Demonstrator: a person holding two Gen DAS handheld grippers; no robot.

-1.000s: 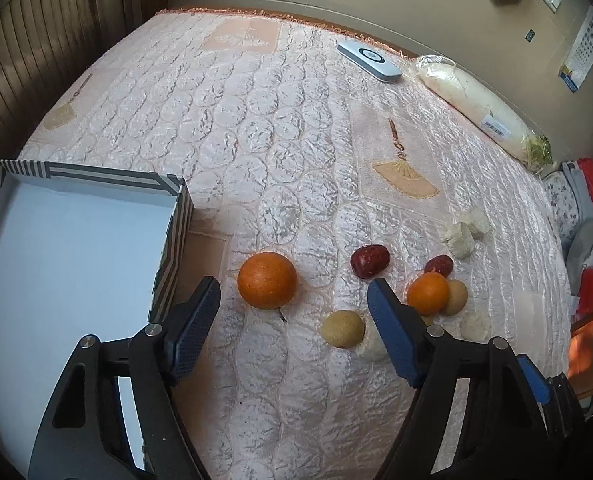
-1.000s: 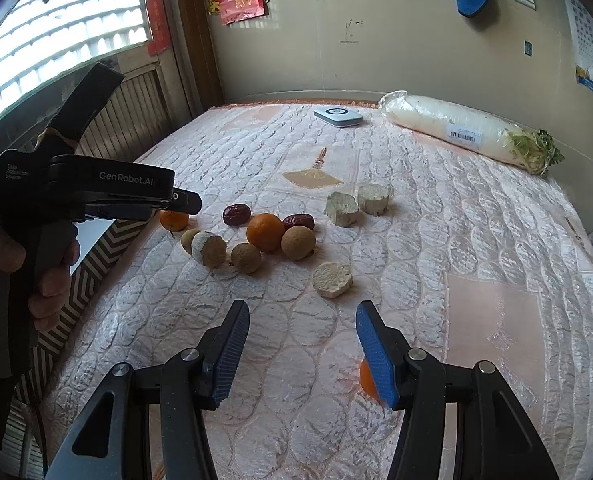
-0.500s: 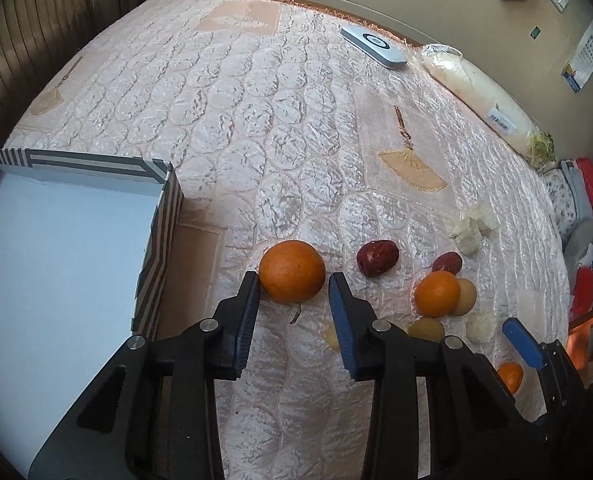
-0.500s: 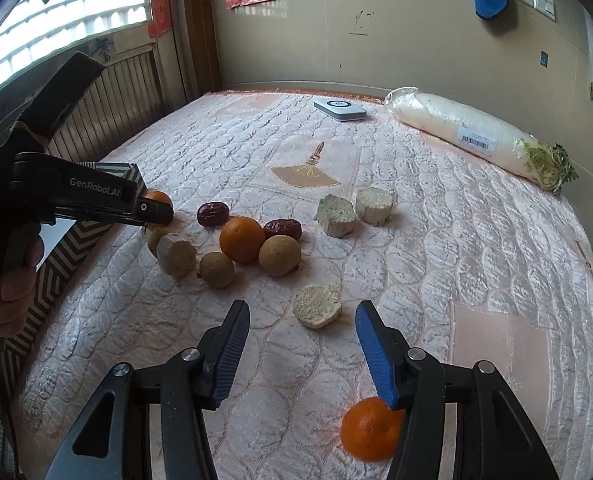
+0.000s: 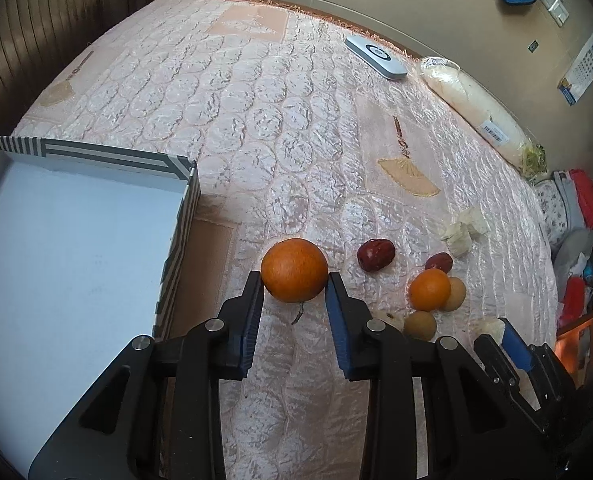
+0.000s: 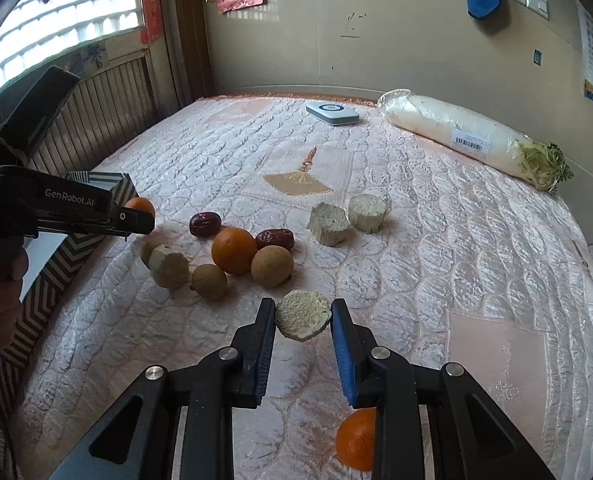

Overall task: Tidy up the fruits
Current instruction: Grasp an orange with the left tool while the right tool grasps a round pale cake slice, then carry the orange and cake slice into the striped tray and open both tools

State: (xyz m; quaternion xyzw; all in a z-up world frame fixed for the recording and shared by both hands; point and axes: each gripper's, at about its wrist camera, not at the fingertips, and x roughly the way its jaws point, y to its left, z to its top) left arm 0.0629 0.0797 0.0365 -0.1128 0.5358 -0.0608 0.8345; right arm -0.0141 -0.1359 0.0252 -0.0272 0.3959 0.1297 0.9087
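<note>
A large orange (image 5: 294, 268) lies on the quilted bed just right of the striped box (image 5: 180, 248). My left gripper (image 5: 294, 280) is closing on it, and both pads touch its sides. That gripper's tip (image 6: 136, 220) also shows in the right wrist view. My right gripper (image 6: 303, 312) is shut on a pale cut chunk (image 6: 302, 318). Beyond it lie a small orange (image 6: 233, 250), two red dates (image 6: 205, 224), two brown round fruits (image 6: 271, 266) and more pale chunks (image 6: 328, 224). Another orange (image 6: 356, 444) sits under the right finger.
A wrapped white radish (image 6: 468, 136) and a flat white device (image 6: 332, 112) lie at the bed's far end by the wall. Clothes (image 5: 576, 216) pile up beyond the bed's right edge. A hand (image 6: 0, 300) holds the left gripper.
The left jaws narrowed from wide apart onto the large orange. The right gripper moved forward to the pale chunk and its jaws shut on it.
</note>
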